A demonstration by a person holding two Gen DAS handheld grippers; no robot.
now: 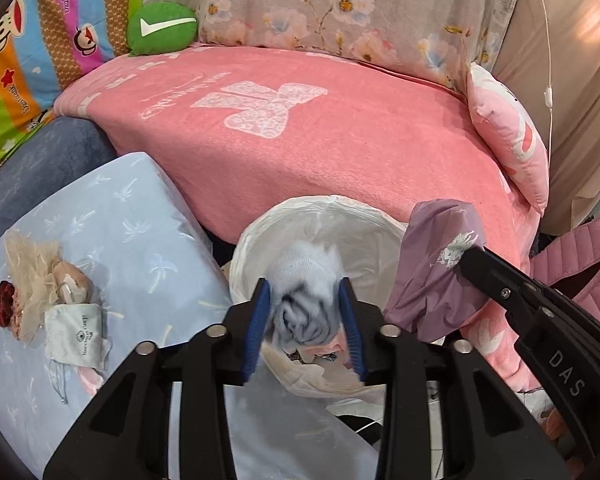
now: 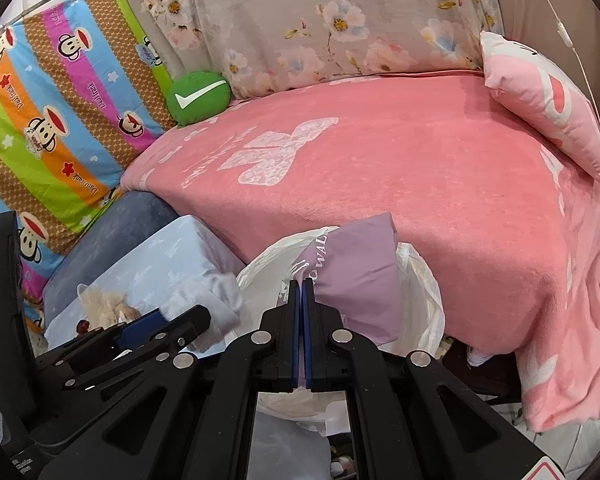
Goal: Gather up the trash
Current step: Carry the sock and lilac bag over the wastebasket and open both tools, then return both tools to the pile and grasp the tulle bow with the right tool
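Note:
My left gripper (image 1: 305, 298) is shut on a rolled pale blue cloth (image 1: 305, 280) and holds it over the mouth of a bin lined with a white plastic bag (image 1: 260, 236). My right gripper (image 2: 302, 286) is shut on a lilac plastic bag (image 2: 352, 276) with white print, held at the bin's right rim. The lilac bag (image 1: 436, 268) and the right gripper's finger also show in the left wrist view. The left gripper with the blue cloth (image 2: 216, 300) shows at lower left in the right wrist view, beside the white bin liner (image 2: 420, 300).
A bed with a pink blanket (image 1: 320, 140) lies behind the bin. A light blue box (image 1: 120, 232) at the left bears a doll (image 1: 40, 284) and a small white pouch (image 1: 76, 334). A green cushion (image 1: 162, 28), a pink pillow (image 1: 508, 136) and a pink jacket (image 1: 580, 264) are around.

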